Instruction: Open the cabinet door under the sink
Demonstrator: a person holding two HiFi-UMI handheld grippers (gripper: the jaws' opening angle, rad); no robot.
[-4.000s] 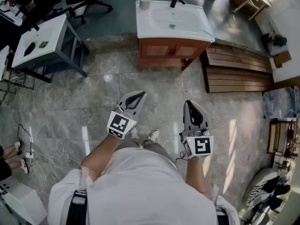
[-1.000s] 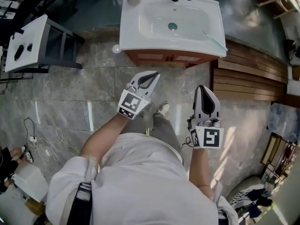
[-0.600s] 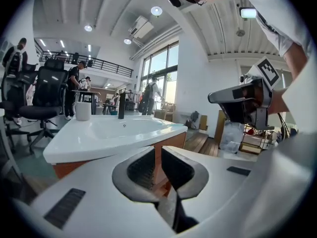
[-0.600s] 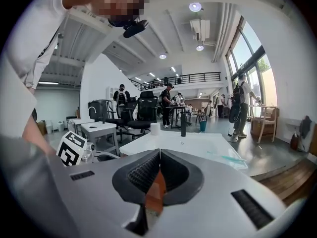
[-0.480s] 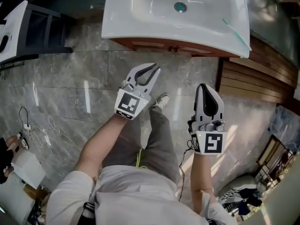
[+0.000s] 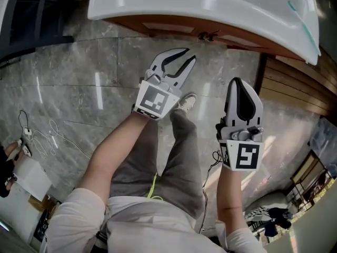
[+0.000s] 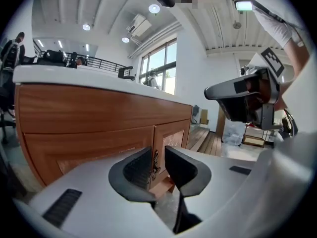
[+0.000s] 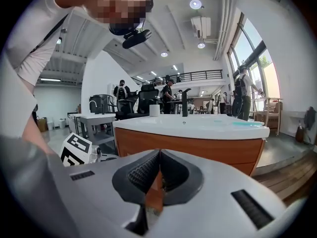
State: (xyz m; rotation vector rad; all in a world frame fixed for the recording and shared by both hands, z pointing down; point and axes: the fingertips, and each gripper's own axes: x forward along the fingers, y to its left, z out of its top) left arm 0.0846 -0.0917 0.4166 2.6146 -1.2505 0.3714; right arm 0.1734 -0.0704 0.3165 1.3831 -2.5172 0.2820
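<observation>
A white sink [image 6: 210, 4] tops a brown wooden cabinet [image 6: 174, 28], whose small metal door handles [image 6: 208, 36] show under the rim. My left gripper [image 6: 181, 57] hovers low in front of the cabinet, short of the doors. Its jaws are opening with nothing between them. In the left gripper view the handles [image 7: 156, 162] at the seam of the two doors [image 7: 89, 143] line up in the gap of the left gripper [image 7: 158, 165], still at a distance. My right gripper [image 6: 239, 83] hangs to the right, shut and empty. The right gripper view faces the cabinet [image 8: 198, 148] past that gripper [image 8: 159, 157].
A slatted wooden platform [image 6: 295, 88] lies right of the cabinet. White cables [image 6: 47, 136] trail on the marble floor at left. A dark-framed table [image 6: 31, 15] stands at the top left. The person's legs and a shoe [image 6: 187, 101] are below the grippers.
Both grippers and the head camera have sunk and come closer to the cabinet, so the sink fills the top edge. The left jaws have parted from shut.
</observation>
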